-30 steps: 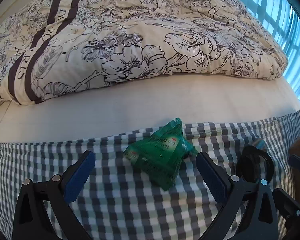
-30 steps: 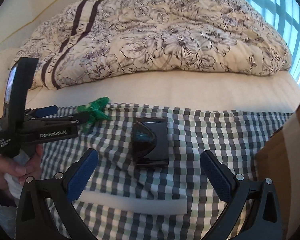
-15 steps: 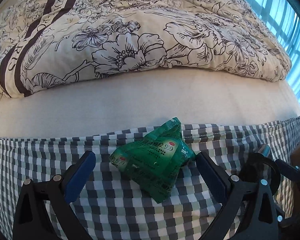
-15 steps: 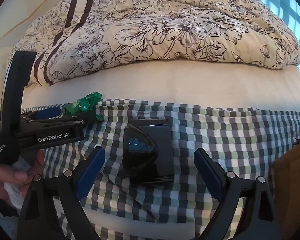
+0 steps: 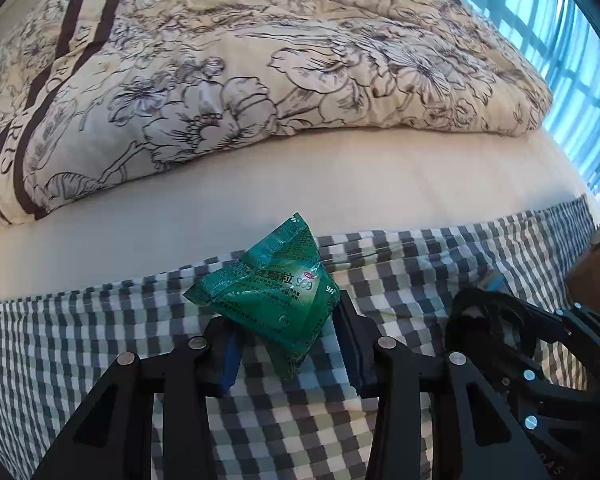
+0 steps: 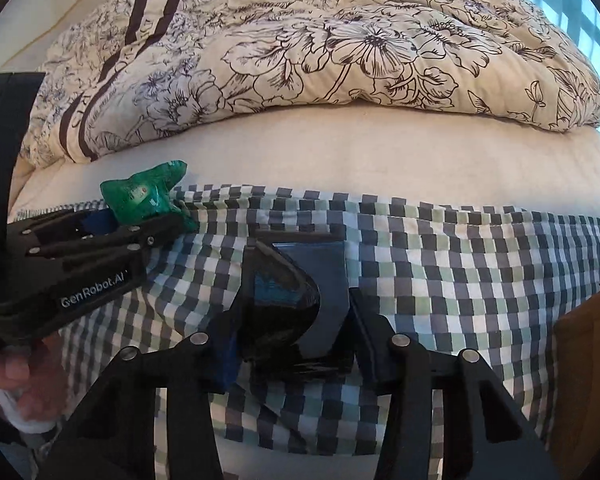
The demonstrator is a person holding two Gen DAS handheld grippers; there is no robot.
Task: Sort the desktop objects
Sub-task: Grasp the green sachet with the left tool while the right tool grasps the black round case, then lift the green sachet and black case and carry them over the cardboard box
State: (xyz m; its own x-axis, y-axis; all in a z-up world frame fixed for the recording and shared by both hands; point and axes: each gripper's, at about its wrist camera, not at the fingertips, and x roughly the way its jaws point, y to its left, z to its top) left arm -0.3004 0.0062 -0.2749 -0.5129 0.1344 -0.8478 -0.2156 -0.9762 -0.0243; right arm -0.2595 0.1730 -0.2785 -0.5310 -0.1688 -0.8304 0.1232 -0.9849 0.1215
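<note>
A crumpled green sachet [image 5: 276, 292] with Chinese print sits between the blue pads of my left gripper [image 5: 288, 344], which is shut on it just above the checked cloth [image 5: 100, 336]. The sachet [image 6: 144, 196] and the left gripper [image 6: 100, 236] also show at the left of the right wrist view. My right gripper [image 6: 292, 344] is shut on a black tape dispenser [image 6: 296, 300] with a blue-tinted roll, resting on the checked cloth [image 6: 460, 272]. The right gripper [image 5: 532, 344] with the dispenser shows at the right edge of the left wrist view.
The cloth lies over a cream mattress [image 5: 260, 196]. A bulky floral duvet [image 5: 260, 64] fills the back. A window [image 5: 580, 60] is at the right. A brown wooden piece [image 6: 580, 360] stands at the right edge. A hand [image 6: 16, 376] holds the left gripper.
Both grippers moved forward and closed: the left on the green sachet, the right on the tape dispenser. Both had been open around them.
</note>
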